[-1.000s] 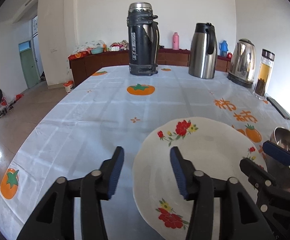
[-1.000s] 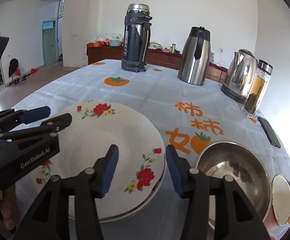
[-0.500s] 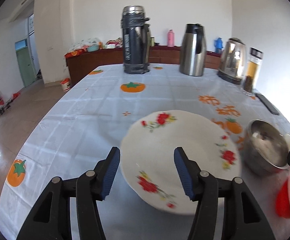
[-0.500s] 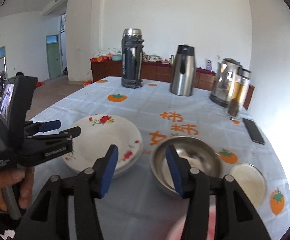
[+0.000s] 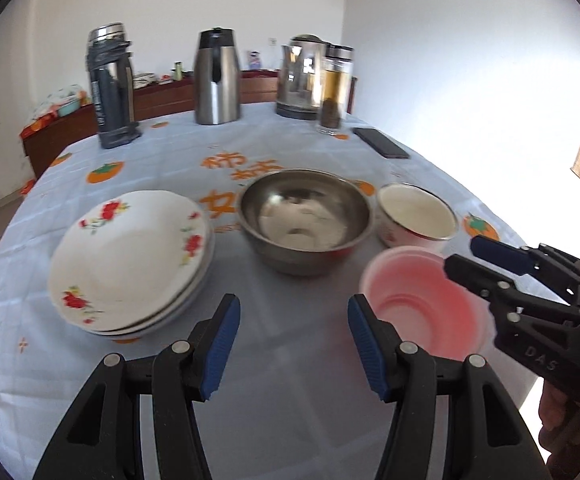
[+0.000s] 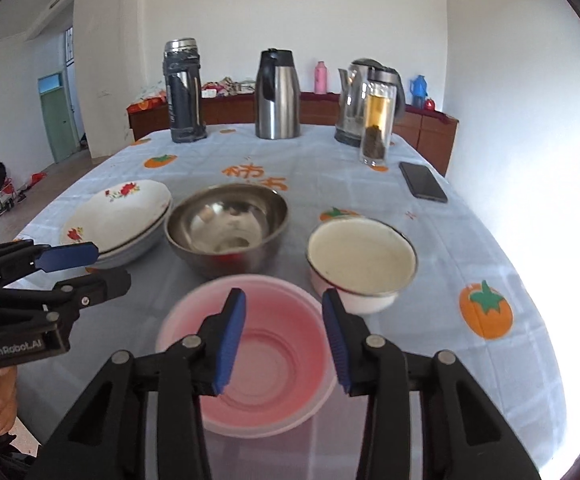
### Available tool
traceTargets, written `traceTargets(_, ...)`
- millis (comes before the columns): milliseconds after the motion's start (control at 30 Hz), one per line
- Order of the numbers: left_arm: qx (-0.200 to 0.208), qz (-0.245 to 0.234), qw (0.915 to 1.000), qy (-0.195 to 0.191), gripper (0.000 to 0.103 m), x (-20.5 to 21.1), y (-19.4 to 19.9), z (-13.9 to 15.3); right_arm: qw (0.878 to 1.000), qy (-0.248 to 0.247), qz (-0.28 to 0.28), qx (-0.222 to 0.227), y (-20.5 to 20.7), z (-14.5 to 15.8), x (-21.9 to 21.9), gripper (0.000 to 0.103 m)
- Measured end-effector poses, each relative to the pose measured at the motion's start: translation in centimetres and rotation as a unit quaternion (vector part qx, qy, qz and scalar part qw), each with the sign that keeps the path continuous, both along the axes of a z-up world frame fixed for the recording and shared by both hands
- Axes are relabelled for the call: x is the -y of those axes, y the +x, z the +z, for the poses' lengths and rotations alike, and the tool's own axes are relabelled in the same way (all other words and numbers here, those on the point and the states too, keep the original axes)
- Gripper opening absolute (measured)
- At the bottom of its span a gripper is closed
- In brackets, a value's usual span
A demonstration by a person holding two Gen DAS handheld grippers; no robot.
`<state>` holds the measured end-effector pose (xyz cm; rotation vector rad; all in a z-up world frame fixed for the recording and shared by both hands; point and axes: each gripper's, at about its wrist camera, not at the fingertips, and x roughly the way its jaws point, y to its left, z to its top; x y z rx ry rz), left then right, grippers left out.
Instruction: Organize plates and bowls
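Observation:
A stack of white floral plates point(image 5: 130, 260) point(image 6: 118, 216) sits on the left of the table. To its right stand a steel bowl point(image 5: 303, 220) point(image 6: 226, 228) and a white enamel bowl point(image 5: 415, 220) point(image 6: 361, 260). Nearest me is a pink plastic bowl point(image 5: 421, 304) point(image 6: 258, 344). My right gripper point(image 6: 284, 340) point(image 5: 463, 256) hovers over the pink bowl, its jaws closing; the bowl's hollow shows between the pads, which press on nothing. My left gripper point(image 5: 293, 340) point(image 6: 90, 264) is open over bare cloth between the plates and the pink bowl.
Along the far side stand a dark thermos point(image 6: 182, 92), a steel carafe point(image 6: 278, 96), a kettle point(image 6: 353, 100) and a glass tea bottle point(image 6: 377, 124). A phone point(image 6: 423, 182) lies at the right. The table's right edge point(image 6: 529, 300) curves close to the white bowl.
Both views have pulled back and swung right, away from the plates. The pink and white bowls have come into view. The right jaws have narrowed over the pink bowl.

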<state>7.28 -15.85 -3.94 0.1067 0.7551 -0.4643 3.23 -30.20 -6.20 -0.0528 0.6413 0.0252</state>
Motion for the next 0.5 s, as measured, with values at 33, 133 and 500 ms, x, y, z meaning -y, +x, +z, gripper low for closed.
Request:
traceTargets(33,-0.006,-0.008,0.9999,-0.002,0.059,0.6,-0.1,-0.1,1.0,0.001,-0.001,-0.001,-0.2,-0.1,0.3,0.038)
traceTargets(133,-0.015,-0.025,0.9996,-0.001,0.059,2.0,-0.6,-0.5,1.0,0.0,-0.006,-0.002,-0.7,-0.2,1.0,0.037)
traceTargets(500,-0.034,-0.048,0.9983,0.007,0.059,4.3,-1.2,-1.8,1.0,0.011,-0.018,-0.022,-1.3,-1.8,3.1,0.028)
